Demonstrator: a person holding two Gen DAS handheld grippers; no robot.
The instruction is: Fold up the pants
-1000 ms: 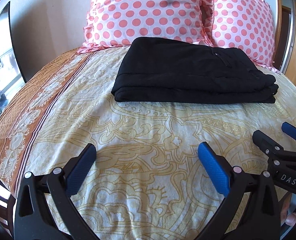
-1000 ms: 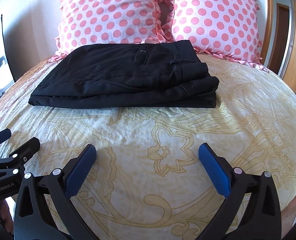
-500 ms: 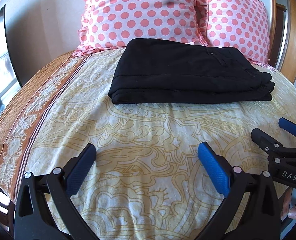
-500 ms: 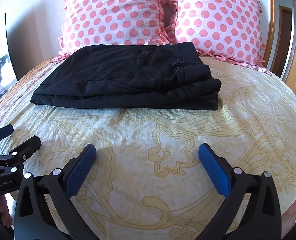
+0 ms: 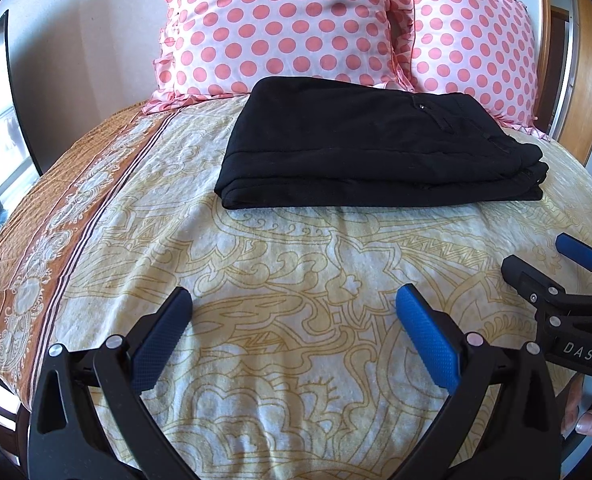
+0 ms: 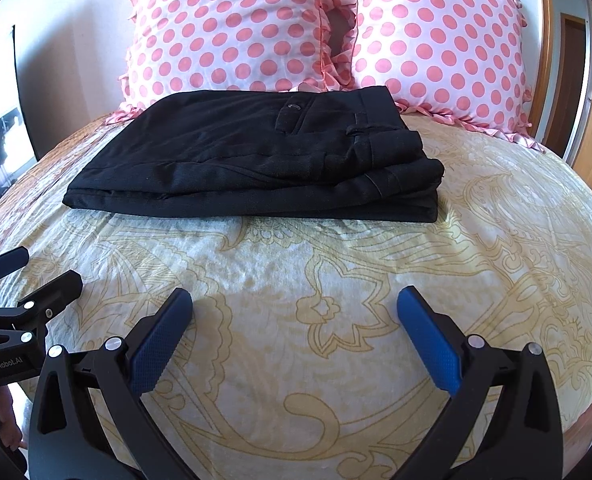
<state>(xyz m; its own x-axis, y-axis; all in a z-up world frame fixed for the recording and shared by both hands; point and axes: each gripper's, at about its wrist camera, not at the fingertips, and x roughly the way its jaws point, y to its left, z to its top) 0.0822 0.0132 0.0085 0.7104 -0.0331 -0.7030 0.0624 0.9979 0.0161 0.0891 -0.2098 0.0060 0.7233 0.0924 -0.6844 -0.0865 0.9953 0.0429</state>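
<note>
Cream bedspread with a yellow paisley print across the whole bed, brown patterned border down one side. Two pink polka-dot ruffled pillows propped at the head, with the black pants folded in a flat stack just before them, waistband toward the right. Nearest, left gripper and right gripper side by side above bare bedspread, blue-padded fingers spread wide, gripping nothing, well apart from the pants.

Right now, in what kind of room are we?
Most likely a bedroom: a patterned bedspread, two polka-dot pillows at the far end, and folded black pants lying on it.
</note>
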